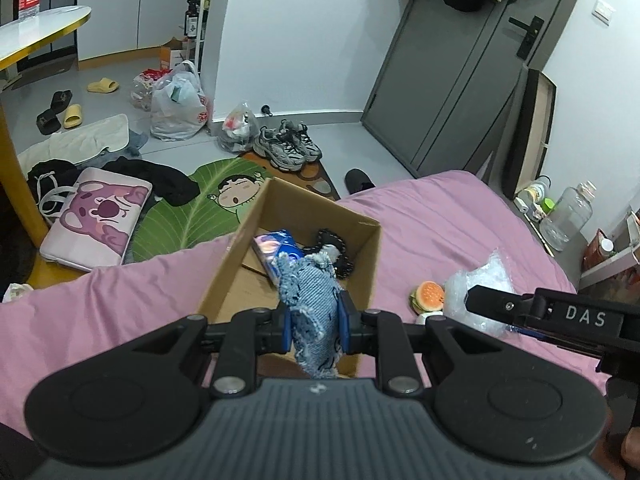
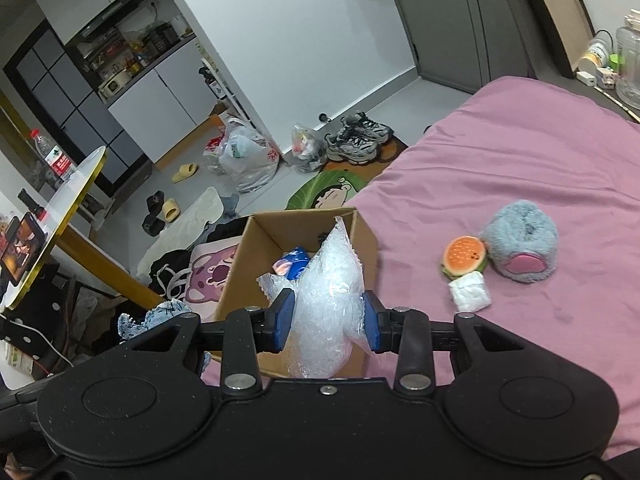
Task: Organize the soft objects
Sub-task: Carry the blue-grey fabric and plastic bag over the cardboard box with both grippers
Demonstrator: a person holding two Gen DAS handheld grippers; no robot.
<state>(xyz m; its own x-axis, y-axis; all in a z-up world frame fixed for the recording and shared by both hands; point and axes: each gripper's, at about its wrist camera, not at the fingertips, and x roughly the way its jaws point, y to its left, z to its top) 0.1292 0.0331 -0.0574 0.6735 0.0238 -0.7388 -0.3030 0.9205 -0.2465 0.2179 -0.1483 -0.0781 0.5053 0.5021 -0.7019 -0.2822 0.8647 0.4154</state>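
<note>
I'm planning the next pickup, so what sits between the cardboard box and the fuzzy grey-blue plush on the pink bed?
In the right wrist view, a burger-shaped squishy toy and small white wrapped packet, both beside the plush.

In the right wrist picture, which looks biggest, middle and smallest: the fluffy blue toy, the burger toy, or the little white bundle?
1. Fluffy blue toy, clearly the largest.
2. Burger toy and white bundle look about alike; the bundle lies nearer the camera, so I won't rank them.

A bed with a pink sheet (image 2: 520,168) carries an open brown cardboard box (image 2: 366,240), a burger-shaped plush toy (image 2: 464,256), a small white folded cloth (image 2: 470,291) and a fluffy grey-blue slipper (image 2: 520,240).
</note>
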